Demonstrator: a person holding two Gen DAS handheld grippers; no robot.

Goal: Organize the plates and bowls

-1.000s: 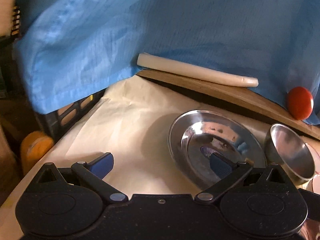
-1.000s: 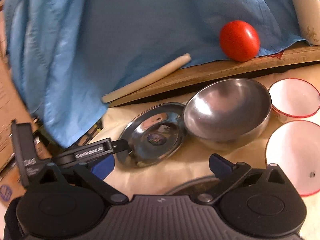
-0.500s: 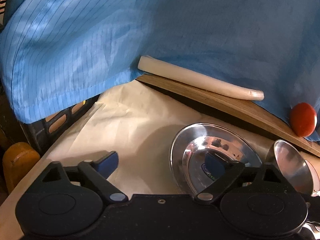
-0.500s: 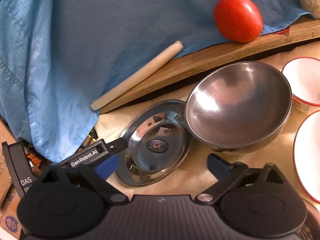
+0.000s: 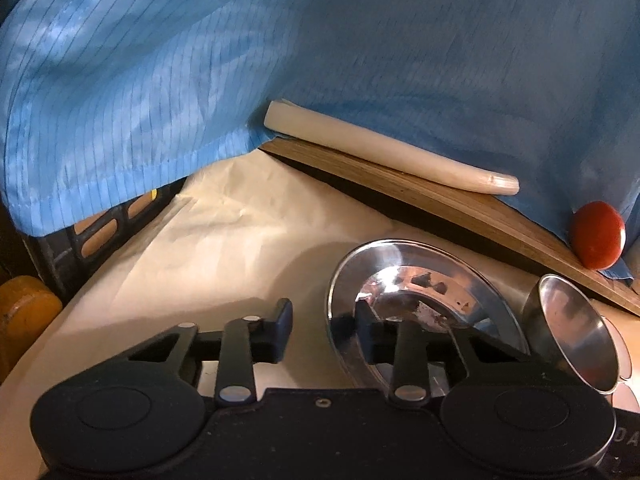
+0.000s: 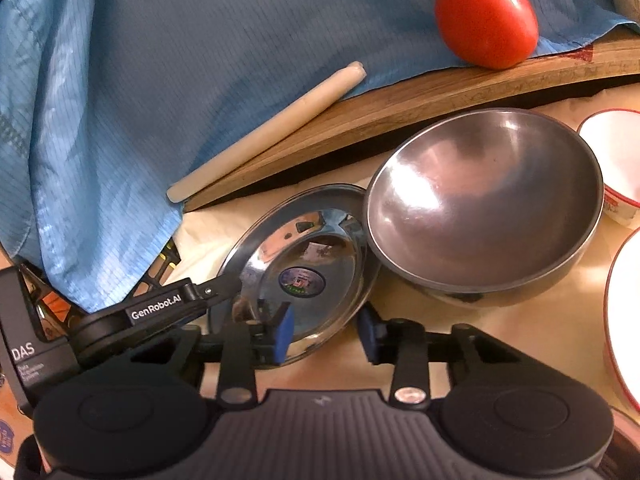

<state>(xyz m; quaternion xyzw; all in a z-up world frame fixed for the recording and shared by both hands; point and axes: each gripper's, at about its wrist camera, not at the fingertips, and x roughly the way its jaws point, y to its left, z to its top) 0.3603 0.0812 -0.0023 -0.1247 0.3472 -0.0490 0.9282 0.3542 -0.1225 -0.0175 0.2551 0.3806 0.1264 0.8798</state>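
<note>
So far, little looks sorted. Your left gripper (image 5: 323,332) straddles the near-left rim of the steel plate (image 5: 404,264), one finger outside, one over the dish; jaws partly apart, and I cannot tell whether they bite yet. Your right gripper (image 6: 325,332) sits at the plate's (image 6: 304,264) near edge, jaws apart, holding nothing; one pad overlaps the rim, the other is off it on the paper. The plate lies flat on the paper-covered table (image 5: 224,240), its far edge touching or tucked under the steel bowl (image 6: 484,208). Two white red-rimmed bowls (image 6: 616,152) stand separately to the right (only partly in view). Nothing is stacked yet: plate, steel bowl and white bowls all remain to be grouped, I judge.
</note>
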